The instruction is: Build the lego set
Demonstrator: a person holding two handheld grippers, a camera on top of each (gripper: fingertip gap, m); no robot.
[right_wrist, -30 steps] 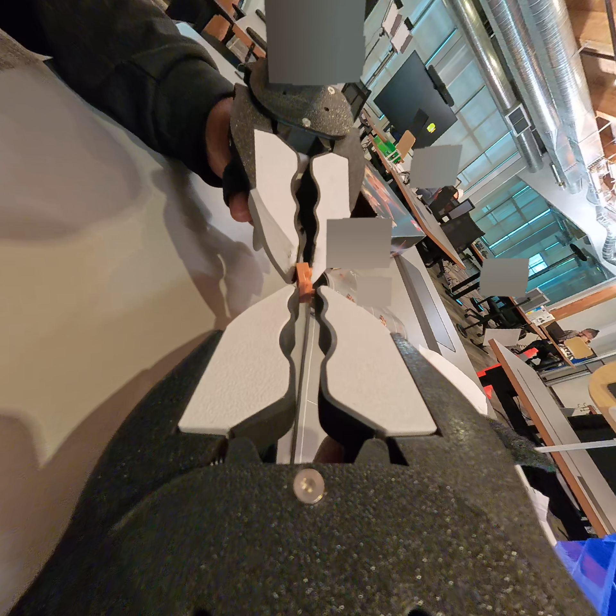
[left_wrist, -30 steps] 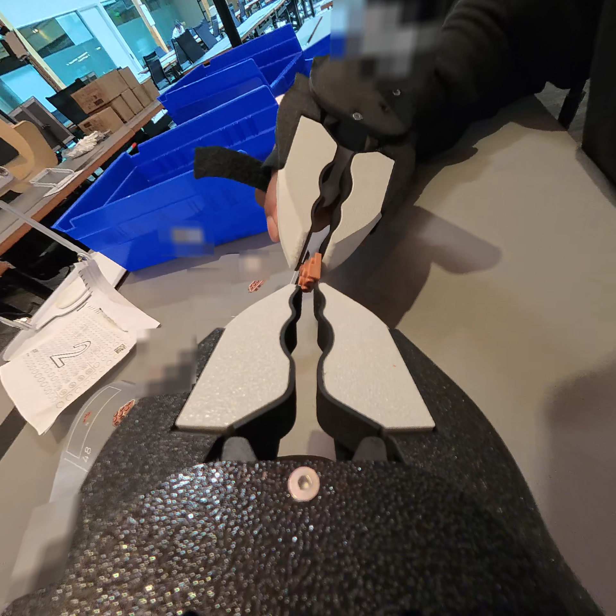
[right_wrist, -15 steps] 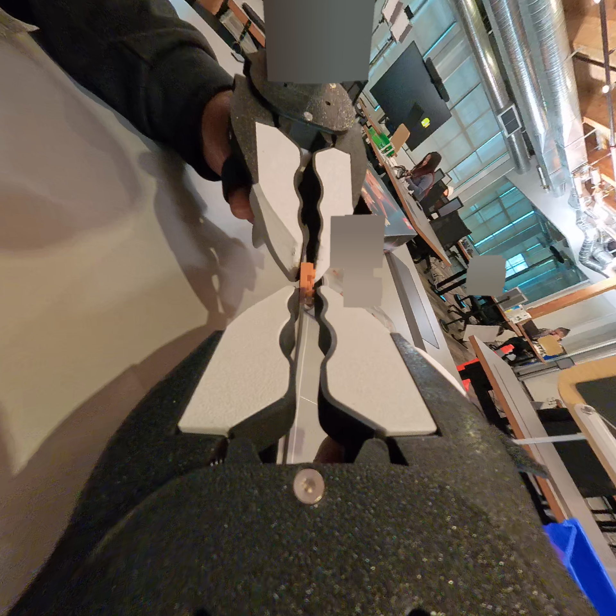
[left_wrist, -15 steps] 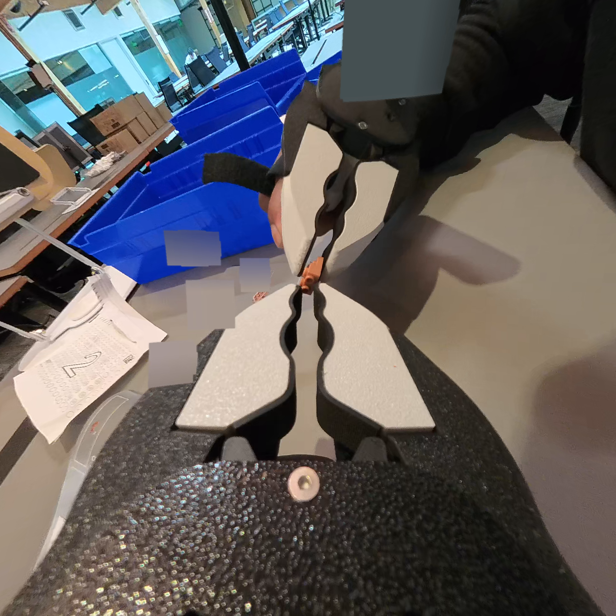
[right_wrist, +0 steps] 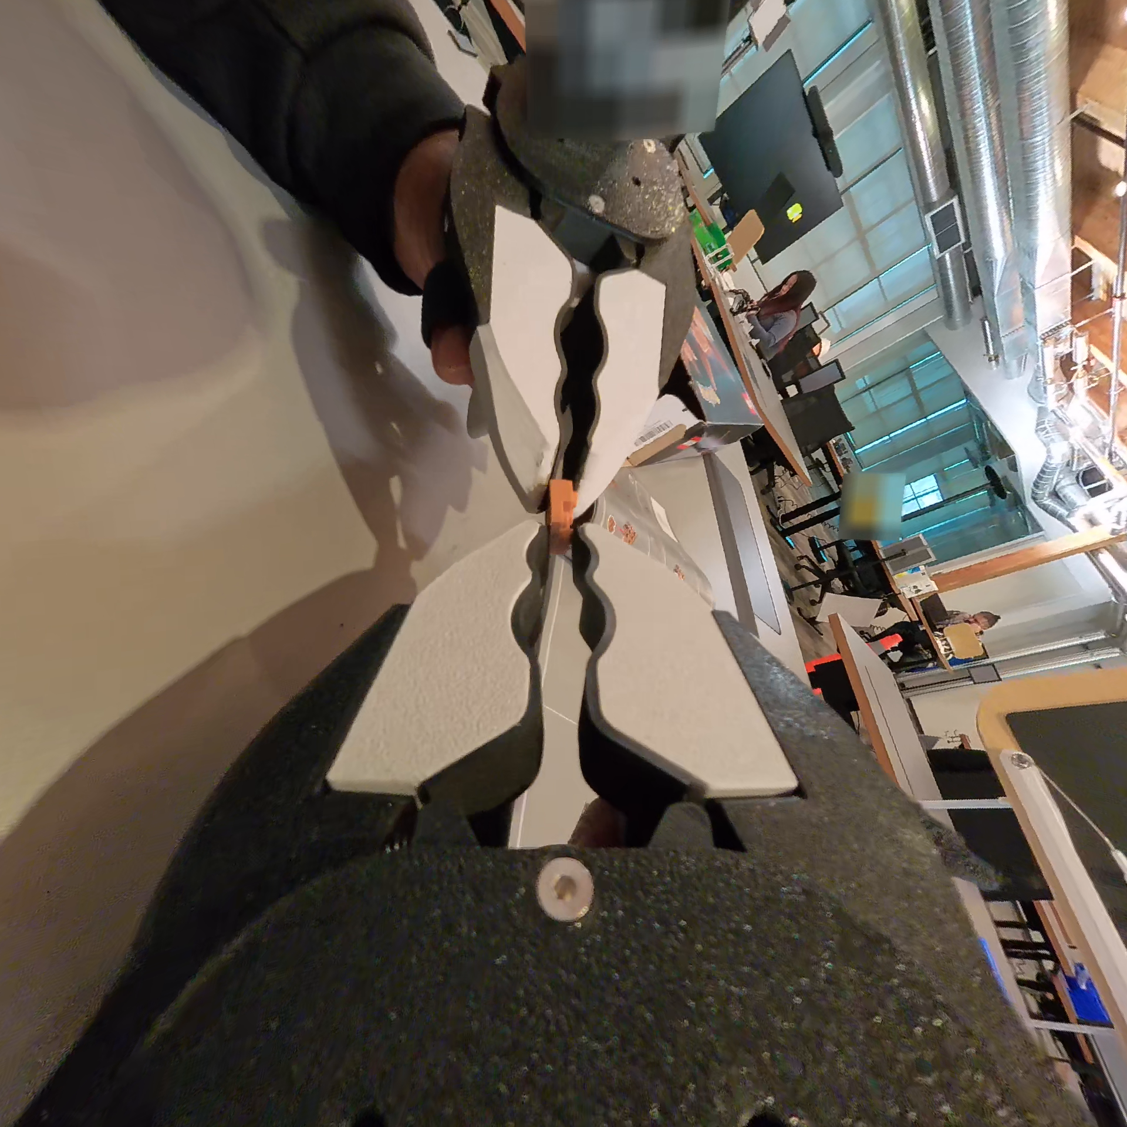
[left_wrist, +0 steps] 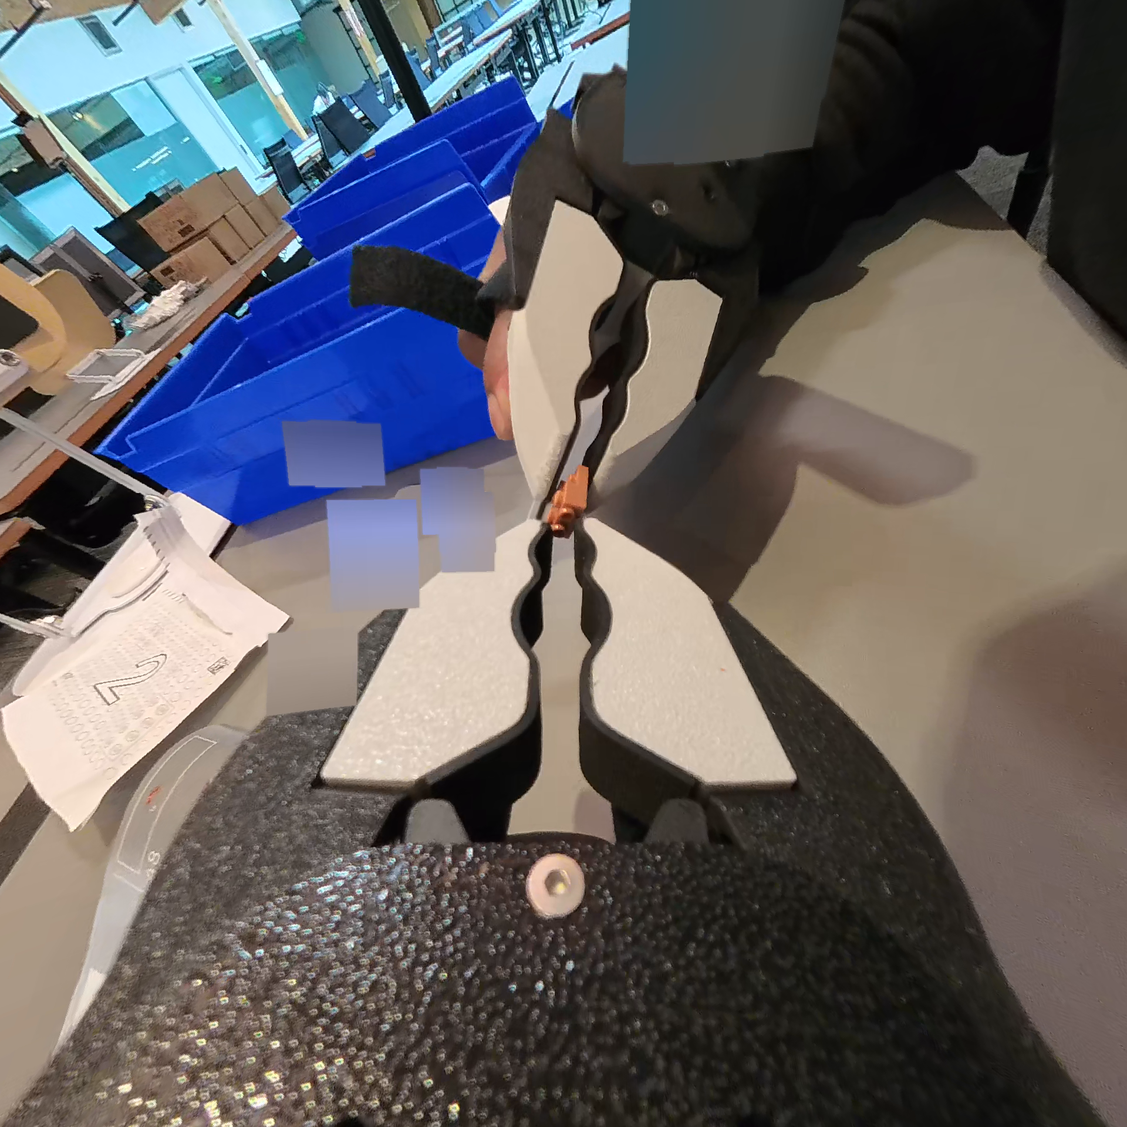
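My two grippers meet tip to tip above the grey table [left_wrist: 915,610]. A small orange plastic piece [left_wrist: 568,501] sits between them. In the left wrist view my left gripper [left_wrist: 562,535] is shut on its lower end. The right gripper [left_wrist: 573,482] comes in from above, held by a hand in a black sleeve, and is shut on its upper end. The right wrist view shows the same: my right gripper [right_wrist: 558,543] pinches the orange piece [right_wrist: 560,509], and the left gripper [right_wrist: 561,488] grips it from the far side. I cannot tell whether it is one piece or two joined.
Blue plastic bins [left_wrist: 341,378] stand at the back left of the table. A printed paper sheet [left_wrist: 134,677] lies at the left edge. A clear bag with small orange bits [right_wrist: 640,549] and a printed box [right_wrist: 701,433] lie beyond the grippers. Desks and seated people are far behind. Left and right tips are no more than a few centimetres apart.
Both grippers stay tip to tip on the orange piece. The pair has shifted and tilted slightly, and the right gripper leans a little more to the left in the left wrist view.
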